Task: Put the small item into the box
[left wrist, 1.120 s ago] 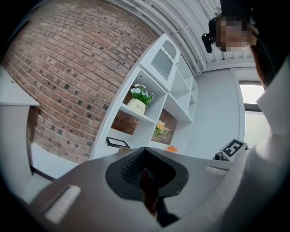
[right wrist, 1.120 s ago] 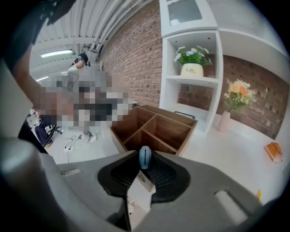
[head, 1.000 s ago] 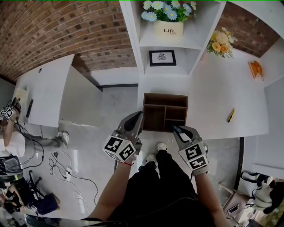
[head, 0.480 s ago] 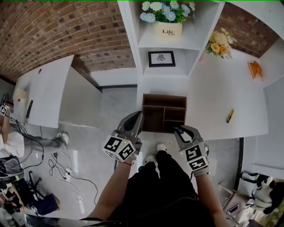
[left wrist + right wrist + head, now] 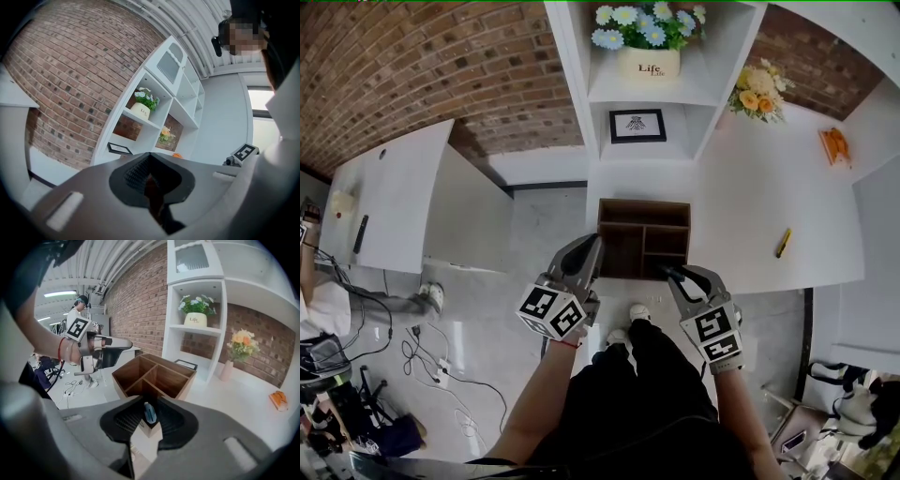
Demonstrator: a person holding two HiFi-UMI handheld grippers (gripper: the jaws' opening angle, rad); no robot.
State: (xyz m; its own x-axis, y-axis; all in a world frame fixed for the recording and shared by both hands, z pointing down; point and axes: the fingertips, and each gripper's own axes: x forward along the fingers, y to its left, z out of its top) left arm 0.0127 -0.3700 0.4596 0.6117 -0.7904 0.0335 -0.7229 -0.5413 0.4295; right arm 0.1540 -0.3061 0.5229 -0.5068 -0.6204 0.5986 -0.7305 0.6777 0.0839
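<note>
Head view showed my left claw point(image 5: 591, 248) closed tight on nothing, by the left side of the wooden box point(image 5: 623, 202) on the white desk point(image 5: 750, 216). My right claw point(image 5: 673, 274) hung at the box's near edge, pinched on the small blue item point(image 5: 149, 412). I judged this the carrying step. Next I needed to reach forward over a compartment, lower, then open.
</note>
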